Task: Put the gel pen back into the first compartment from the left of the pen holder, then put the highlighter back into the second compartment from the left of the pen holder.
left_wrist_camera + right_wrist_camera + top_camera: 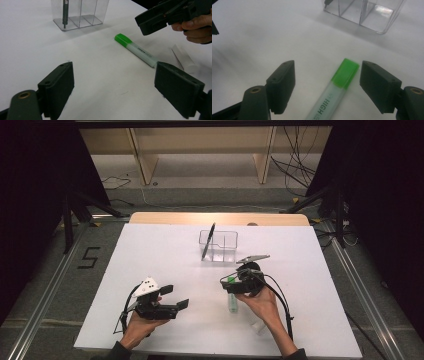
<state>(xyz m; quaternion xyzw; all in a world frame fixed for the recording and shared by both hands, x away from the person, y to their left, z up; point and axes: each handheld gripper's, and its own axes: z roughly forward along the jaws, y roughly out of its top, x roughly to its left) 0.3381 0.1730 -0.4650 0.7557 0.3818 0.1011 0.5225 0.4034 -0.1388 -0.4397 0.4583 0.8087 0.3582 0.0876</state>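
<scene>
— Green cap, pale translucent barrel: is that highlighter (337, 87) lying flat on the white surface (160, 255)?

— Yes, flat, near the person's edge, with its cap end toward the clear plastic organizer (218, 245) farther back. In the right gripper view it lies between the two black jaws, cap forward, and neither pad touches it.

— So the right gripper (235, 281) has nothing in it?

— Nothing. Its jaws stand spread wide on either side of the highlighter, hovering over the cap end. The high view shows the right hand (262, 302) holding that gripper just above the pen.

— And the left gripper (174, 296)?

— Released too, jaws wide apart with only bare surface between them. It sits well to the left of the highlighter, pointed toward it.

— Anything in the organizer?

— A dark pen (208, 241) stands tilted in its left compartment; the other compartments look bare.

— Anything else near the highlighter?

— A small white stick-like piece (185, 58) lies just beside its tail end, close to the right hand. I cannot tell what it is.
</scene>
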